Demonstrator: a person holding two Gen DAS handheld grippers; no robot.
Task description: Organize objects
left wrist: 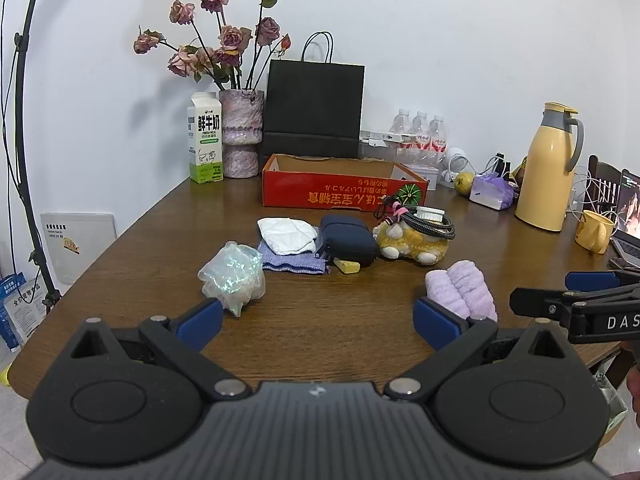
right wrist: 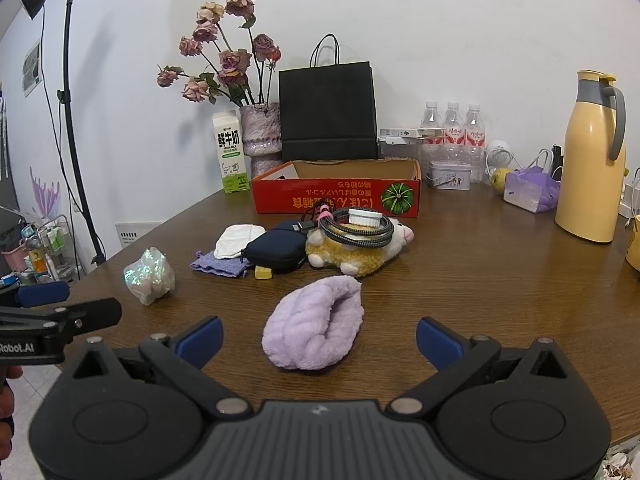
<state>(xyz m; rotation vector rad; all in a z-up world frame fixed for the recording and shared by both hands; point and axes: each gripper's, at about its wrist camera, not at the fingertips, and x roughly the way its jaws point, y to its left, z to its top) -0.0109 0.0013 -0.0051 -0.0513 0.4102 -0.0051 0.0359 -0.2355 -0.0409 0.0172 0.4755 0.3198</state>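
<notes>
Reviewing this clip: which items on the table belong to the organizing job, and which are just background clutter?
Job items: purple towel, iridescent bag, white cloth, navy pouch, plush toy, coiled cable, red box.

Background: milk carton, flower vase, black bag, yellow jug, water bottles.

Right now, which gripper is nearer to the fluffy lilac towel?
Right. The right gripper sits directly in front of the lilac towel, open jaws flanking its near end without touching. The left gripper hangs off to the towel's left, open, pointing at bare table.

Fluffy lilac towel (right wrist: 314,322) on glossy, grained wooden table (right wrist: 480,280)
</notes>
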